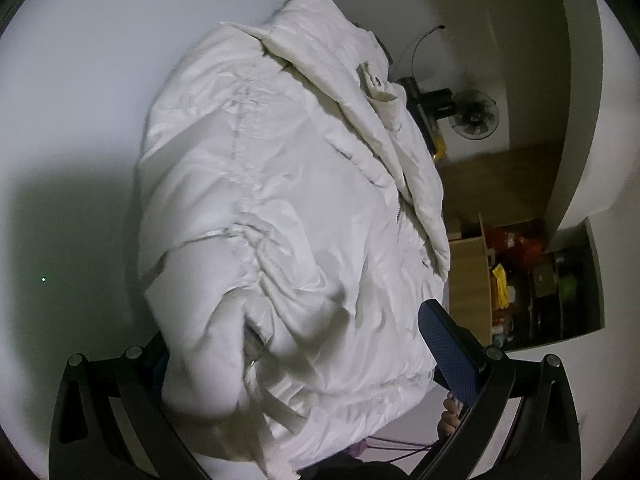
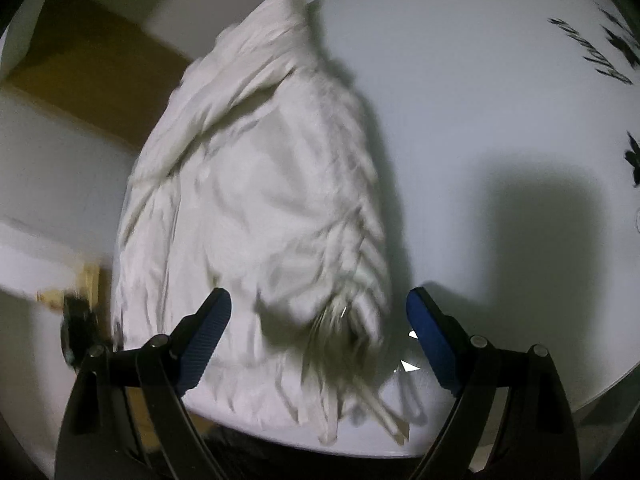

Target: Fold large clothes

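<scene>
A large white puffy jacket [image 1: 280,200] lies crumpled on a white round table [image 1: 60,120]. Its hem end with drawstrings [image 1: 280,404] points toward me. In the left wrist view the jacket's near end bulges between the jaws of my left gripper [image 1: 296,328]. The cloth hides the left finger, and the right blue pad [image 1: 448,348] stands free beside it. In the right wrist view my right gripper [image 2: 318,296] is open wide just over the jacket [image 2: 248,200], near its gathered hem and drawstrings [image 2: 340,360]. Neither pad presses the cloth.
The table [image 2: 500,100] carries black printed marks [image 2: 600,52] at its far right. Beyond the table's edge are a small fan [image 1: 474,114], a wooden shelf with colourful items [image 1: 520,280] and a wooden floor. A person's fingers [image 1: 450,416] show under the left gripper.
</scene>
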Motion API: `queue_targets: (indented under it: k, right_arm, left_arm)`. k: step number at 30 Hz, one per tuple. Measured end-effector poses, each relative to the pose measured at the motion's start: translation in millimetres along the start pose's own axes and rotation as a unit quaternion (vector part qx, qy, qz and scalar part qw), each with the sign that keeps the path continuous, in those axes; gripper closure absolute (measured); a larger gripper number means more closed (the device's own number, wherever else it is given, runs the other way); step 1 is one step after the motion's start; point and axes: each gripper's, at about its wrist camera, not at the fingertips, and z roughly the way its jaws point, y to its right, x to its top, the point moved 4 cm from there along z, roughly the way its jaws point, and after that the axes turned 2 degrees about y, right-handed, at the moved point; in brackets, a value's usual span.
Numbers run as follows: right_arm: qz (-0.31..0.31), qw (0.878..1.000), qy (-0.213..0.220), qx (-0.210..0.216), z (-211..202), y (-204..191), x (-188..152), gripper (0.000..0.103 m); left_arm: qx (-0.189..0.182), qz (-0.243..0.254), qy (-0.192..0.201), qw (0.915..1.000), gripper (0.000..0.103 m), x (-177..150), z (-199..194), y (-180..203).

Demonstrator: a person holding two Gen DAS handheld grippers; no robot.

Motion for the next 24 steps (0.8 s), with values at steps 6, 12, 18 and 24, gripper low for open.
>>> queue_targets:
  k: [6,12,18,24]
  right_arm:
    - [-0.005,0.998,-0.028,0.047,13.0,-15.6,-2.3,0.013]
    - [-0.001,0.998,-0.039,0.056,23.3,-19.0,-5.2,0.055]
    - [0.013,0.997,-0.042,0.068,29.9,-9.4,-8.7,0.087]
    - [0.002,0.998,-0.034,0.062,23.7,-14.7,-11.5,0.090]
  left_arm:
    - [-0.009,-0.006,0.008,0.9999,0.002,1.8,-0.2,-1.9]
    - [0.009,-0.016,0.009,0.9998,0.039,0.0,-2.4,-9.1]
    - [0.025,-0.052,-0.001,0.9983,0.083,-0.9,-2.0,-31.1]
    - [0.050,-0.044,-0.010,0.9977,0.091,-10.2,-6.5,-31.4]
